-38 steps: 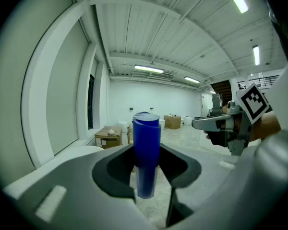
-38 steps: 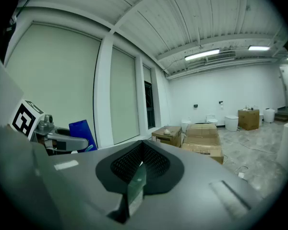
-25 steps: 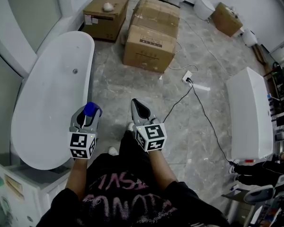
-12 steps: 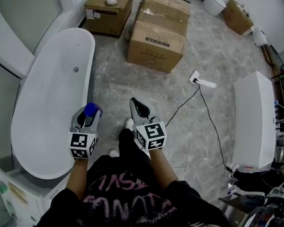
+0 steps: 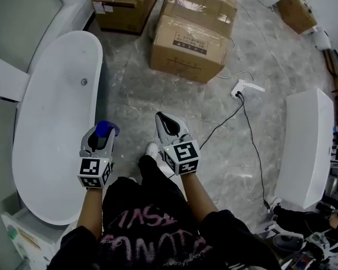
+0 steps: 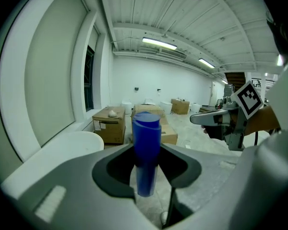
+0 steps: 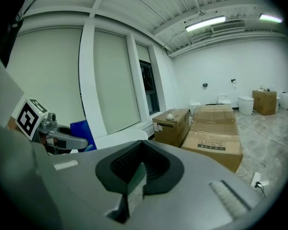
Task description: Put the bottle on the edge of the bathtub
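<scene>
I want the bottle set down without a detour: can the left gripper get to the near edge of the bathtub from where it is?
Probably yes. The left gripper, jaws shut on the blue bottle, hangs beside the bathtub rim, with nothing visible between them.

Head camera looks down; all views share boxes [image 5: 187, 46].

Nothing here can be read.
The printed labels on the big cardboard box [image 5: 198, 24] and the smaller box [image 5: 125, 5] are too small; the pink lettering on the person's shirt [image 5: 152, 242] is upside down and illegible.
</scene>
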A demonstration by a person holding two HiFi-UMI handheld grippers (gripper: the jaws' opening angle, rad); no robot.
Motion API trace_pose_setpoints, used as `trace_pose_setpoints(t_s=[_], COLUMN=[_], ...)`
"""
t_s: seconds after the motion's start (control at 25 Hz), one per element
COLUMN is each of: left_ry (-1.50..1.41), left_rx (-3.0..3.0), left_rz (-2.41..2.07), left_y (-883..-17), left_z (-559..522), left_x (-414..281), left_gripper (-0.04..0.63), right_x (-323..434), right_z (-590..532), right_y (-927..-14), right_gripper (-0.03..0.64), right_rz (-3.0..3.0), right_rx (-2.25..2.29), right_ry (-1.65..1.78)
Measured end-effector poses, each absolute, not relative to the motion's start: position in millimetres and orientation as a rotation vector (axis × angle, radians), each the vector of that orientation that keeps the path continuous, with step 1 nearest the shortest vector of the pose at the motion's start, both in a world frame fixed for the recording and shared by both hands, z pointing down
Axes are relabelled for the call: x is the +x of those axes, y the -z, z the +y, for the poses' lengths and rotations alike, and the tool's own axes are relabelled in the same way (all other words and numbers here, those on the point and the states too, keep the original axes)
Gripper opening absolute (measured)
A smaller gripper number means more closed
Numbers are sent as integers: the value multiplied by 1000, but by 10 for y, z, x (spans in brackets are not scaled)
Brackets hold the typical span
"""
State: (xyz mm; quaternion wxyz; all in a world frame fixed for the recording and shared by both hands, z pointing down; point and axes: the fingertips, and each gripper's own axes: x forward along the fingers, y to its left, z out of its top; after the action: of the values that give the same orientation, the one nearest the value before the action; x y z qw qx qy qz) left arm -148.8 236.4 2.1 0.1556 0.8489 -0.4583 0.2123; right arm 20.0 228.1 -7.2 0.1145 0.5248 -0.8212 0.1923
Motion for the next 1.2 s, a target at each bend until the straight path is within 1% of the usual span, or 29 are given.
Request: trace_pose_setpoints(t_s=[0.64,0.92,1.2], left_ry=[-688,-720,-803], left_rx=[2377,2353,2282], left_rz=[-1281,-1244,-1190], left_y=[-695,-1387,-2249], left_z=[944,100,-396], left_x=[-1186,-1124,-1170], left_gripper=[156,156,156], right_x=[508,510,507], right_z=[1163,433,-24], right_y=[-446,-1060,-1821], right_gripper=[15,18,23], right_rz=[-2360,-2310,-2229], right_rx=[1494,1484,1463], right_ry=[-639,-704,-812])
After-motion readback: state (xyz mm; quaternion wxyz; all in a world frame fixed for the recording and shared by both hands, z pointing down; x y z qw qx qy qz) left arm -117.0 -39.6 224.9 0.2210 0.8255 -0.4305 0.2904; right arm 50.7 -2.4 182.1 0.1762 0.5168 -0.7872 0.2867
